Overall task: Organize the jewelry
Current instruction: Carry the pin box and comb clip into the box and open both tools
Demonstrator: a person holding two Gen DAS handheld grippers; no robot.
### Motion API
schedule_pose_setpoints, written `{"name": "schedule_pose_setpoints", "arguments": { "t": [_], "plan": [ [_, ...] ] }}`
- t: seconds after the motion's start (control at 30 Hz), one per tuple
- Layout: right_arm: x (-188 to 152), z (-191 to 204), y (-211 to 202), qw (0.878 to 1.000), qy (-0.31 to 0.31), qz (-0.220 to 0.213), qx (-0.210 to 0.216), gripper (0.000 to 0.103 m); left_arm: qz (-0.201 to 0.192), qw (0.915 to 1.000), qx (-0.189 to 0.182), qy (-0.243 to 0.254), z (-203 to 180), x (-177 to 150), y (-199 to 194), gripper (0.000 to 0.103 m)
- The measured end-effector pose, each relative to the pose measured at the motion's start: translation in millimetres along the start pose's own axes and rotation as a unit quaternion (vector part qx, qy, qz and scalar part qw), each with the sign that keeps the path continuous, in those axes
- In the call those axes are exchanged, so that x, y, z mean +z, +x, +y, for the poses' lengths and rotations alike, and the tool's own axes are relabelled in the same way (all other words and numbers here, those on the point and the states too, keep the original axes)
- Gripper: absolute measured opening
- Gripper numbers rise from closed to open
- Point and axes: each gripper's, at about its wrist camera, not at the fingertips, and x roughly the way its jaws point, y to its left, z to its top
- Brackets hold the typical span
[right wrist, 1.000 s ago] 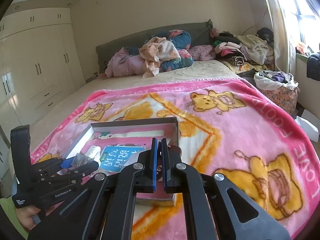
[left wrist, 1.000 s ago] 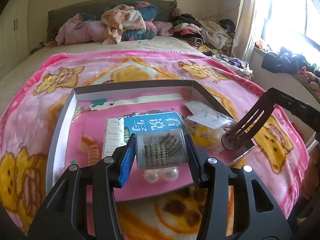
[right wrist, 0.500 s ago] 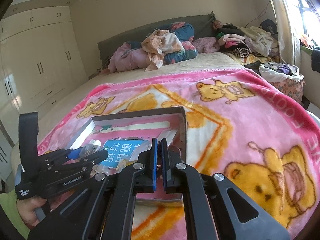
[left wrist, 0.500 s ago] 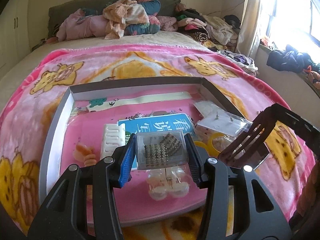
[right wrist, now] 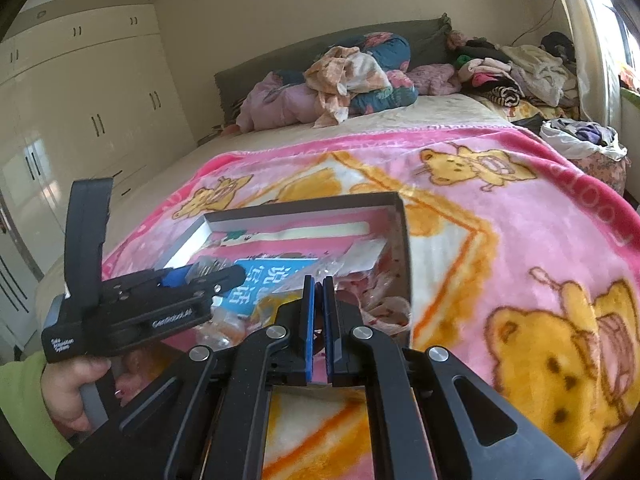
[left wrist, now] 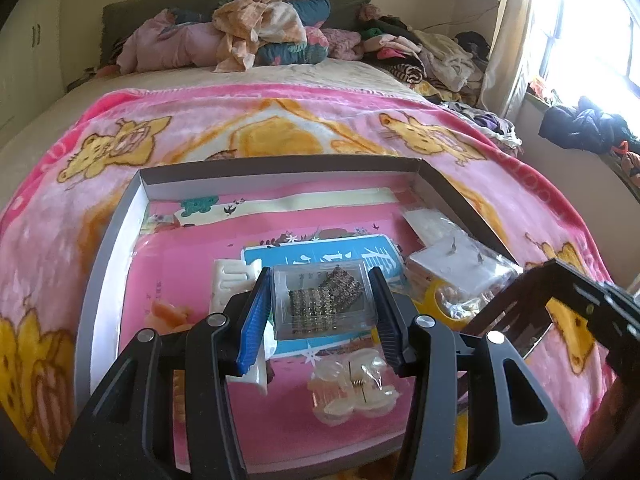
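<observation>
A bedroom with a bed under a pink fleece blanket with yellow bears [left wrist: 280,120]; on the blanket lies a shallow grey cardboard box lid used as a tray [left wrist: 100,264].

The left gripper [left wrist: 322,312] holds a small clear plastic case with a dark rhinestone piece inside [left wrist: 322,304]. Its two pads press the left and right short sides of the case, so the long axis of the case runs across, from one pad to the other. The case hangs above the middle of the tray, over a blue printed card with white characters [left wrist: 320,254]. Just below the case, nearer to the camera, a translucent cream hair claw clip [left wrist: 352,388] lies on the pink lining. To the left of the gripper there is a white ribbed plastic clip [left wrist: 228,276], and further left a small orange hair piece [left wrist: 172,314]. To the right, by the right wall of the tray, lie clear plastic bags with earrings on white cards [left wrist: 456,264].

The right gripper [right wrist: 316,320] has its jaws almost together, with only a narrow gap, and I cannot see anything between them. It stands at the near right corner of the tray, beside the bags.

I judge that the case is to be put down in the tray. The free place seems to be the bare pink lining to the left and forward of the left gripper, so this hand is the nearer one.
</observation>
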Motion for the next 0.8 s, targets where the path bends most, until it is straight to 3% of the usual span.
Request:
{"name": "schedule_pose_setpoints", "arguments": {
  "t": [0.43,0.53,0.8],
  "plan": [
    [-12.9,9.0,14.6,1.0,0.019,0.019,0.013,0.004,0.019,0.9998,-0.005,0.009,-0.8,6.3,13.0,0.039],
    [-15.7,8.7,13.8,0.999,0.032,0.02,0.015,0.004,0.019,0.9998,-0.004,0.008,-0.8,6.6,12.8,0.045],
    [-25.1,9.7,13.4,0.999,0.013,0.029,-0.037,0.006,0.019,0.9998,-0.003,0.003,-0.5,5.7,11.2,0.05]
  ]
}}
